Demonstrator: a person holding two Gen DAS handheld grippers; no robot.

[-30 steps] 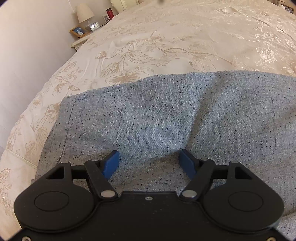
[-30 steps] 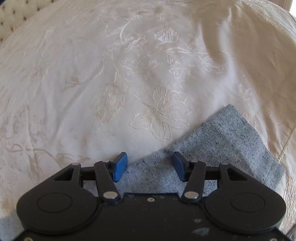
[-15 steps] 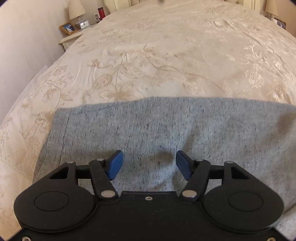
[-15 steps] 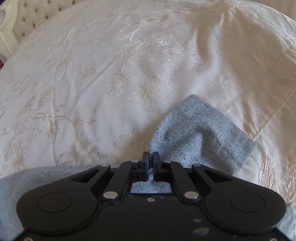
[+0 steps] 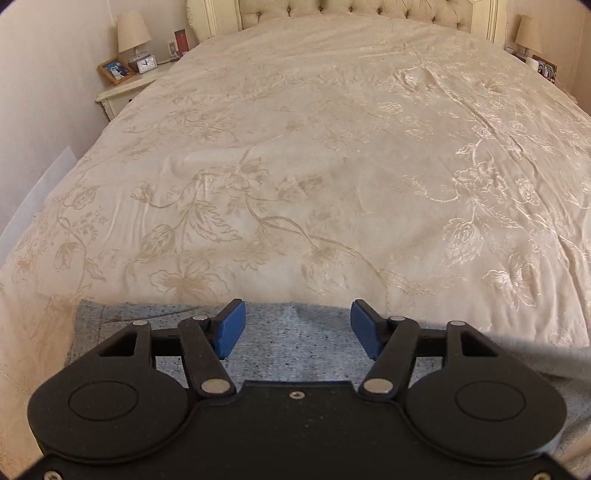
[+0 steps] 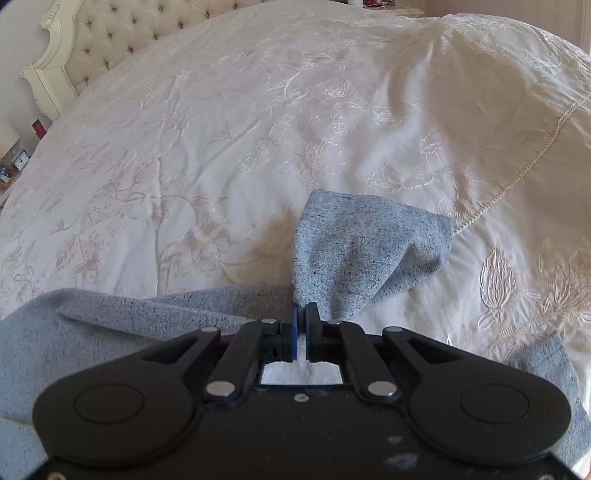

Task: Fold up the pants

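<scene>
Cream bedspread [image 5: 332, 166] | left tool [image 5: 297, 328] — wide apart, empty | right tool [image 6: 302, 326] — pinched on grey pants [image 6: 369, 251]

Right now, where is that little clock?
The clock sits on the bedside table at the upper left of the left wrist view, between the photo frame and the bed's headboard, just beneath the lamp.

1. A wide bed under a cream satin bedspread embroidered with flowers [image 5: 332, 155] fills the room.
2. A tufted cream headboard [image 5: 354, 11] stands at its far end.
3. A cream bedside cabinet [image 5: 122, 92] carries a beige-shaded lamp [image 5: 133, 35], a framed photograph [image 5: 115, 69] and a small clock [image 5: 147, 63] against a pale wall [image 5: 40, 74].
</scene>
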